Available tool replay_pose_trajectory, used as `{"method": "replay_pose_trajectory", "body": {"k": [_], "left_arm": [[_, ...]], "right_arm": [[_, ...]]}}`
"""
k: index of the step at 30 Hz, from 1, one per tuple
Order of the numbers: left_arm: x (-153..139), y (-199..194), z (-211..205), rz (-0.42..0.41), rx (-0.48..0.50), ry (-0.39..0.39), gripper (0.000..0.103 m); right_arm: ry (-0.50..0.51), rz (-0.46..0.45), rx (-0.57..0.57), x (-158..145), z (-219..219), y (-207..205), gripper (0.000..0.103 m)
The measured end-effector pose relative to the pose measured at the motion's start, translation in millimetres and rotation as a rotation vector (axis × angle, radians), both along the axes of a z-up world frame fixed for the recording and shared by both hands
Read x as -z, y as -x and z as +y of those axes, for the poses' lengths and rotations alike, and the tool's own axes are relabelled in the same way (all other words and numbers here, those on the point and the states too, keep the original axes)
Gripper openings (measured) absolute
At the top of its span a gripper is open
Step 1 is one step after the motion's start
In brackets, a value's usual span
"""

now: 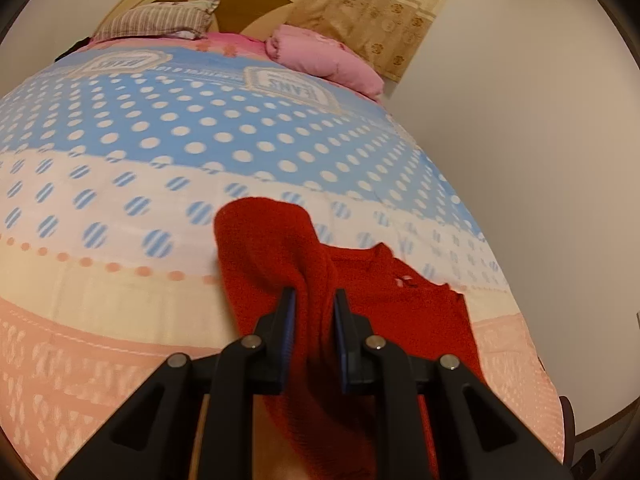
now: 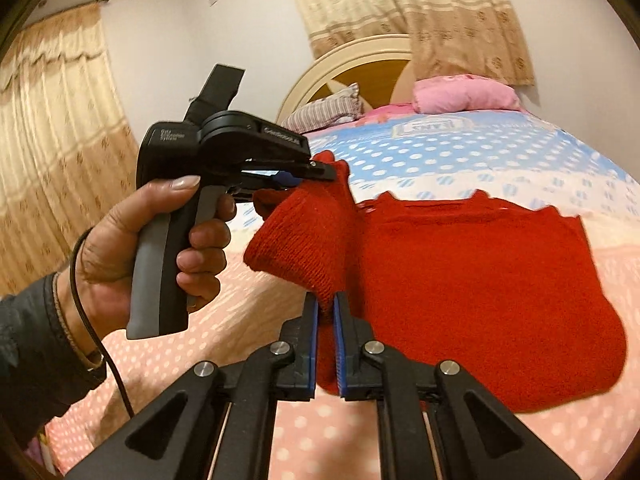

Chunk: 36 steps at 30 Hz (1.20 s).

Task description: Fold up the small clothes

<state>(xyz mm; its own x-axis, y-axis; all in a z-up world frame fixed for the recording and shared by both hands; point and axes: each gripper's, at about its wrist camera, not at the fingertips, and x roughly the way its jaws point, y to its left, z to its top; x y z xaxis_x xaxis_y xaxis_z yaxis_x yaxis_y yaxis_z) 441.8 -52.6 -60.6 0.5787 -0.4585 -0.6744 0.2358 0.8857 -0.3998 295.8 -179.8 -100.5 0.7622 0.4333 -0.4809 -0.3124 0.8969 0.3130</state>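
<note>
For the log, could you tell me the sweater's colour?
Solid red knit sweater, best seen from the right wrist.

Showing warm, even indoor lighting in both views, moderately bright, with no harsh glare. Casting only soft shadows beneath the red sweater [image 2: 460,280] onto the bed [image 1: 120,208]. Bending strongly at the fisheye edges, with dark vignetting in the corners. Blurring slightly on the sweater's far edge and on the near hand-held gripper [image 1: 315,300] linkages.
</note>
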Motion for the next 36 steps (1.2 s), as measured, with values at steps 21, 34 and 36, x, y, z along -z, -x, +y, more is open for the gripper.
{"method": "replay_pose_trajectory", "body": {"k": [21, 34, 36], "left_arm": [[-8, 4, -82, 0.01, 0.101, -0.111, 0.018], [-15, 13, -103, -0.015, 0.228, -0.228, 0.018], [-16, 15, -104, -0.022, 0.232, -0.24, 0.018]], "right_arm": [[-0.016, 0.01, -0.054, 10, -28, 20, 0.06], [0.019, -0.05, -0.037, 6, -3, 1, 0.059], [0.011, -0.061, -0.026, 2, -5, -3, 0.019]]}}
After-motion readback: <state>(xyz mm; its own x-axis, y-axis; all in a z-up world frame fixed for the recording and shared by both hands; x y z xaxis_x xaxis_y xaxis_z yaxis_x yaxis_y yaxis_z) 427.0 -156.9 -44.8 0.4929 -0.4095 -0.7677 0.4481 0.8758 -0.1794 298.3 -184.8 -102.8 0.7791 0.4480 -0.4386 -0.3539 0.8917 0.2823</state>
